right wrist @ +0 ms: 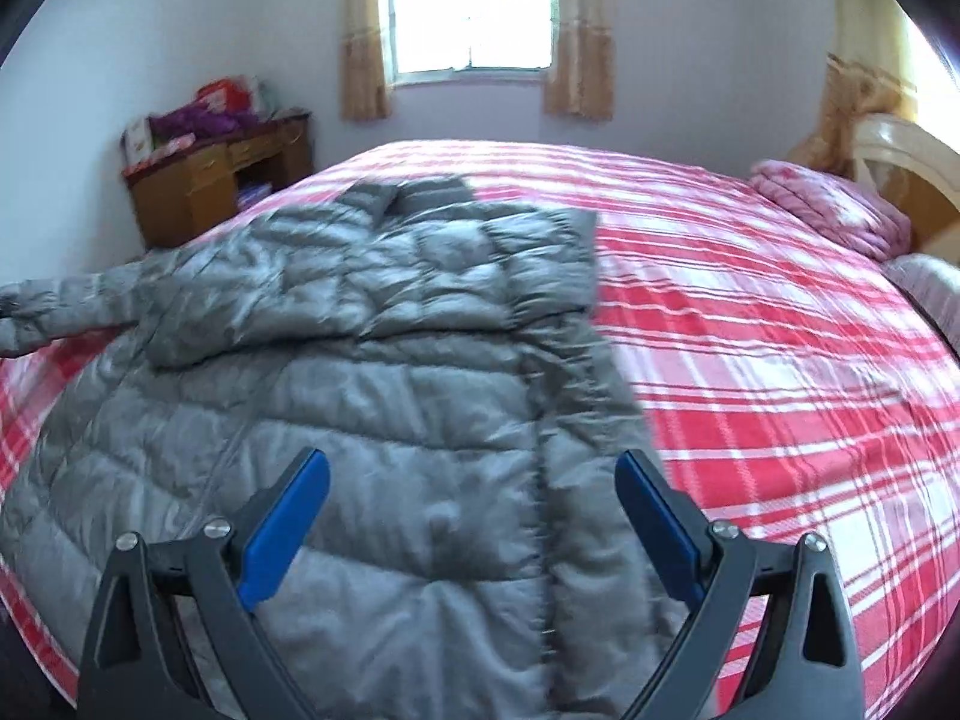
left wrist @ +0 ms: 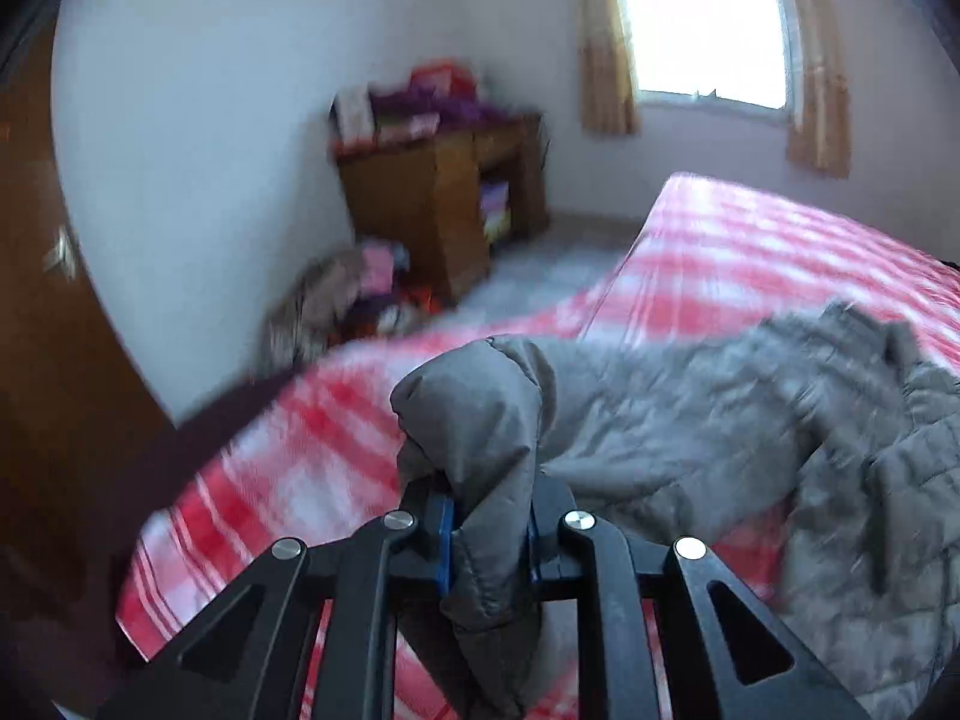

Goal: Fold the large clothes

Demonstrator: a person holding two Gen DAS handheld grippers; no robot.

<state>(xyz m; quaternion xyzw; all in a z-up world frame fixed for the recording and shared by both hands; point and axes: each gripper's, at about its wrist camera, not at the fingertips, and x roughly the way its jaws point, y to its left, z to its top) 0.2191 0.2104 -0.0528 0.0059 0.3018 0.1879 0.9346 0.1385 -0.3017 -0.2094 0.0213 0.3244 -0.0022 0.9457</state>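
Two grippers are in my views, one on each hand. My left gripper (left wrist: 489, 531) has its fingers nearly closed, the blue pads (left wrist: 445, 546) pressing from both sides on a bunched fold of the grey padded jacket (left wrist: 690, 414); from the right wrist view it looks to be the end of a sleeve (right wrist: 36, 312), though I cannot be sure of that. The pinched cloth stands up in a lump above the fingers and hangs down below them, lifted clear of the bed (left wrist: 288, 468). The left view is blurred.

My right gripper (right wrist: 474, 525) has its fingers spread wide, with nothing between them. It hangs above the lower part of the jacket, close to the near edge of the bed, and I cannot tell whether the tips touch the cloth.

The jacket lies spread over the left half of the bed's red and white checked cover, collar toward the far edge, one sleeve reaching out to the left edge. A pink folded blanket (right wrist: 834, 210) sits at the far right corner by the headboard (right wrist: 900, 150). A wooden cabinet (right wrist: 204, 186) stands against the wall beyond the far left corner, under a window (right wrist: 471, 12) with curtains.
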